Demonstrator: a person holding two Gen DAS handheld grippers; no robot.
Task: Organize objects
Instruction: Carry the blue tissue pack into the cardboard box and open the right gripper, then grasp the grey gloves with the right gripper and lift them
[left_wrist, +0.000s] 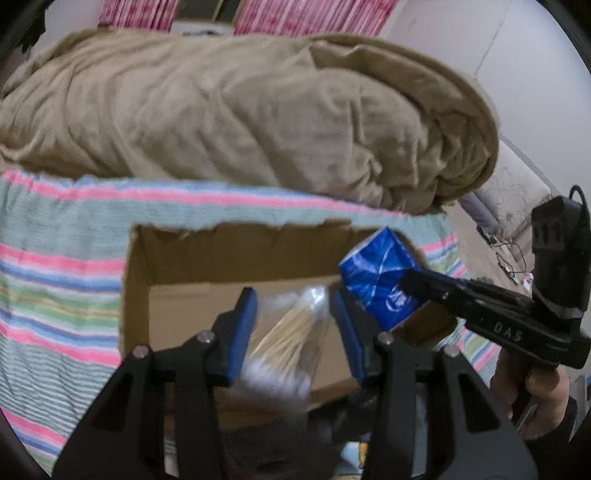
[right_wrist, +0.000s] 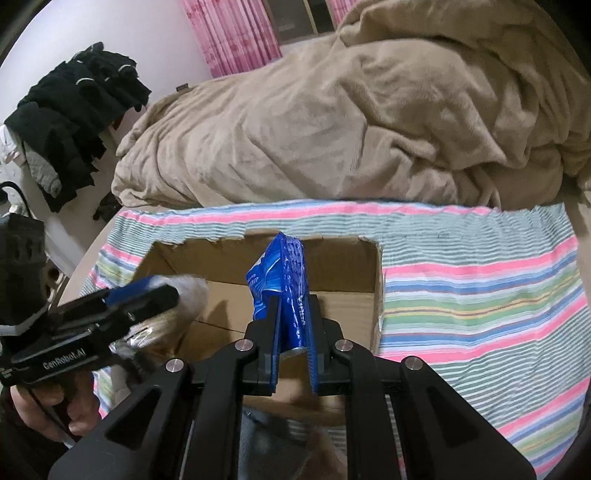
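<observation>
An open cardboard box (left_wrist: 192, 258) (right_wrist: 347, 266) sits on a striped cloth on the bed. My left gripper (left_wrist: 295, 295) has its jaws wide apart, and a clear bag of cotton swabs (left_wrist: 288, 332) lies blurred between them over the box, not pinched. That bag also shows in the right wrist view (right_wrist: 184, 291) beside the left gripper (right_wrist: 147, 299). My right gripper (right_wrist: 293, 299) is shut on a blue tissue pack (right_wrist: 282, 273) and holds it above the box. The pack (left_wrist: 380, 273) and right gripper (left_wrist: 417, 284) show at the box's right corner.
A striped cloth (left_wrist: 55, 277) (right_wrist: 480, 277) covers the bed around the box. A bunched tan blanket (left_wrist: 240, 110) (right_wrist: 332, 110) lies behind it. Dark clothes (right_wrist: 74, 110) hang at the far left. Pink curtains (right_wrist: 236, 33) are at the back.
</observation>
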